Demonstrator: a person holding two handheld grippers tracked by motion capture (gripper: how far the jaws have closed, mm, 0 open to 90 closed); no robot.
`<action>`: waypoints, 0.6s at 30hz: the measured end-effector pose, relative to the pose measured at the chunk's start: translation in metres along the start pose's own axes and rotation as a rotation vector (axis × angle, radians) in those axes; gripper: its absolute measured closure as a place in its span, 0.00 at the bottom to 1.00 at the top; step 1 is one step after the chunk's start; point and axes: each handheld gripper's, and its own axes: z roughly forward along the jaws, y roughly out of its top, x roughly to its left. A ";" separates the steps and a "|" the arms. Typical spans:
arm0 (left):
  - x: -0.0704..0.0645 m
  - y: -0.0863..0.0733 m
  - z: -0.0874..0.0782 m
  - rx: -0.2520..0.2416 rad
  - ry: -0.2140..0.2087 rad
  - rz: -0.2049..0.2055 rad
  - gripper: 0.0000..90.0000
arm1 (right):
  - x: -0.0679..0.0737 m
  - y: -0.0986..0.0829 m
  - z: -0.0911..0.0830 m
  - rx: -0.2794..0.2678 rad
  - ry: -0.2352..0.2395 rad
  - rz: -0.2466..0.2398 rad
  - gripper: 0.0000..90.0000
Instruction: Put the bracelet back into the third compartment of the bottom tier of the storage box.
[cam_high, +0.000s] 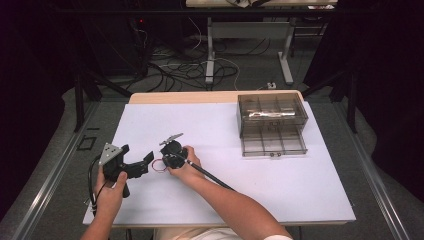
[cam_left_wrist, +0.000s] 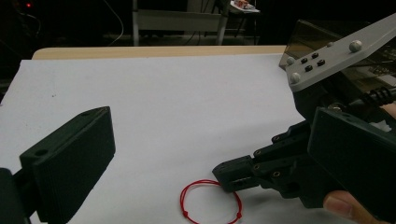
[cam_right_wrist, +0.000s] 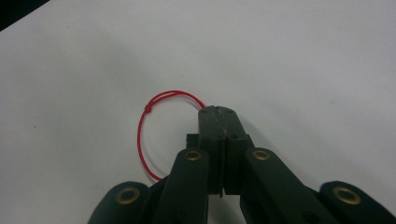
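White table sheet (cam_high: 280, 175) (cabled floor (cam_high: 175, 70) behind) bears a red cord loop (cam_right_wrist: 154, 135).

A white-topped table (cam_high: 280, 185) carries a red string loop (cam_high: 158, 165) at lower left and a clear drawer box (cam_high: 272, 124) at upper right.

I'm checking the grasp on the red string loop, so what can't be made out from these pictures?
- Right gripper view: whether the shut right hand-held gripper actually pinches the red string loop; its jaws cover that stretch.
- High view: the loop is too small to judge.
- Left gripper view: the left hand-held gripper is cut off by the edges.
- High view: the contents of the clear drawer box, blurred by glare.
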 end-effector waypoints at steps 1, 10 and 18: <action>0.000 0.000 0.000 0.000 0.000 -0.001 0.01 | 0.000 0.000 -0.001 -0.002 0.003 0.003 1.00; -0.001 0.000 0.000 -0.004 0.001 -0.004 0.01 | -0.004 0.001 -0.010 -0.022 -0.004 0.015 1.00; -0.001 0.000 0.001 -0.004 0.002 -0.001 0.01 | -0.011 0.002 -0.021 -0.047 -0.014 0.028 1.00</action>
